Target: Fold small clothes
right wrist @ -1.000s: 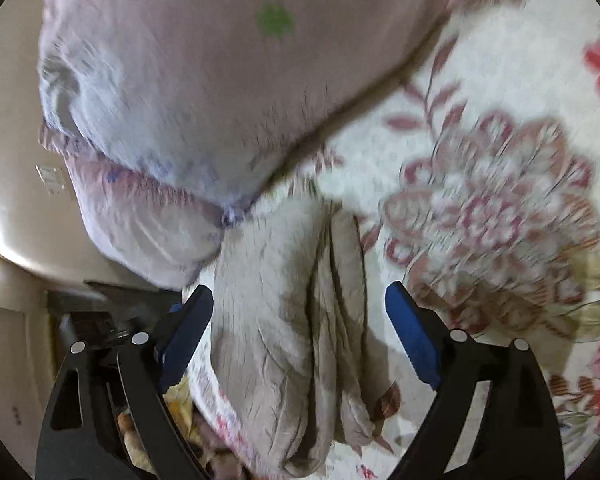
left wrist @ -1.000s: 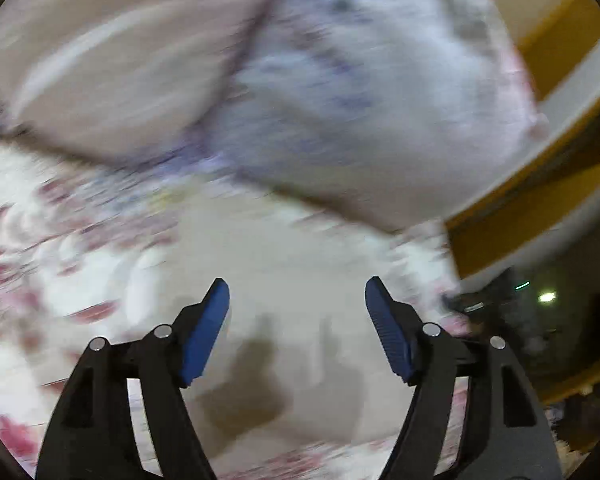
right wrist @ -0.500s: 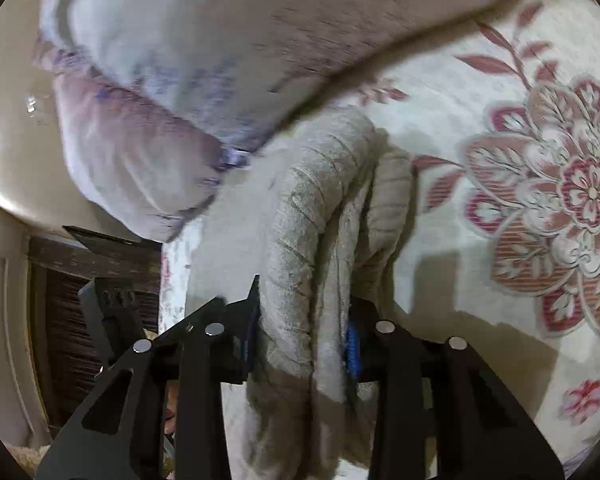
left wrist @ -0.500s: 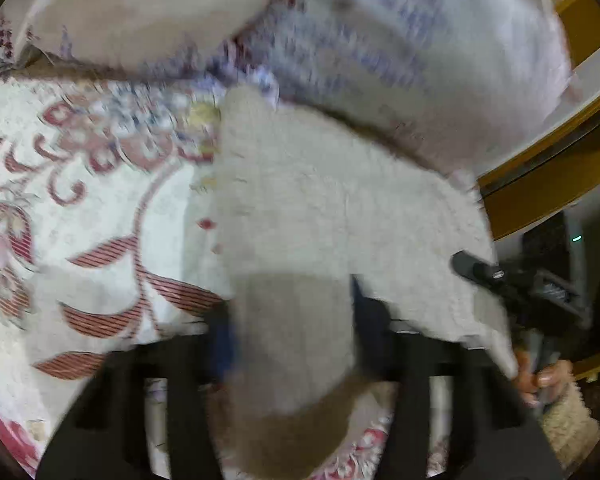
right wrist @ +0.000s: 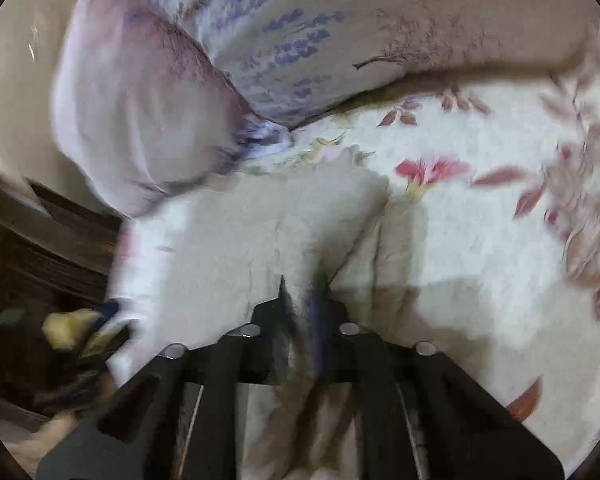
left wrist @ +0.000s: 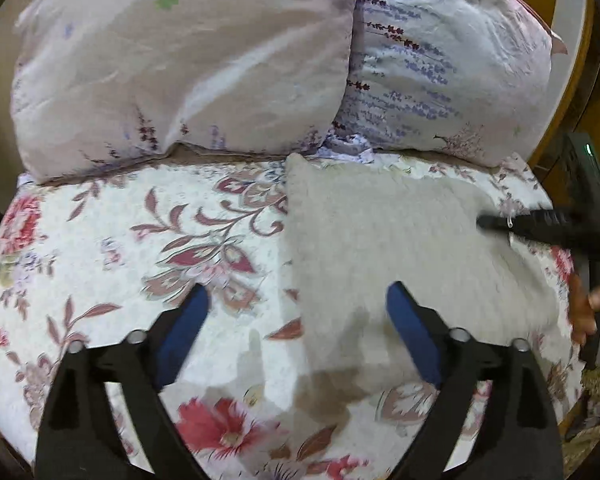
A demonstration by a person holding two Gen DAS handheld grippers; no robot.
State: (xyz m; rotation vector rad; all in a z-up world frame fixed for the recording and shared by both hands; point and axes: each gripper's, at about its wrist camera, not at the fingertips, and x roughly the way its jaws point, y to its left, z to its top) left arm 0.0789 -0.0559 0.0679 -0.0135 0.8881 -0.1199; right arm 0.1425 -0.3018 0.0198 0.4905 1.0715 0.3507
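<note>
A cream knitted garment (left wrist: 400,248) lies flat on the floral bedspread (left wrist: 120,248), at the right of the left wrist view. My left gripper (left wrist: 296,332) is open and empty, above the garment's near left edge. My right gripper (right wrist: 300,304) is shut on the garment (right wrist: 260,232), pinching its edge; its black tip (left wrist: 512,224) shows at the garment's right side in the left wrist view. The image is blurred around the right fingers.
Two pale lilac pillows (left wrist: 188,60) (left wrist: 444,64) lie behind the garment at the head of the bed. The bed's right edge and a wooden frame (left wrist: 556,80) are close by. A person's hand (left wrist: 592,304) holds the right gripper.
My left gripper has let go of the garment, opened and pulled back. The garment went from bunched to spread flat. My right gripper stays shut on its edge.
</note>
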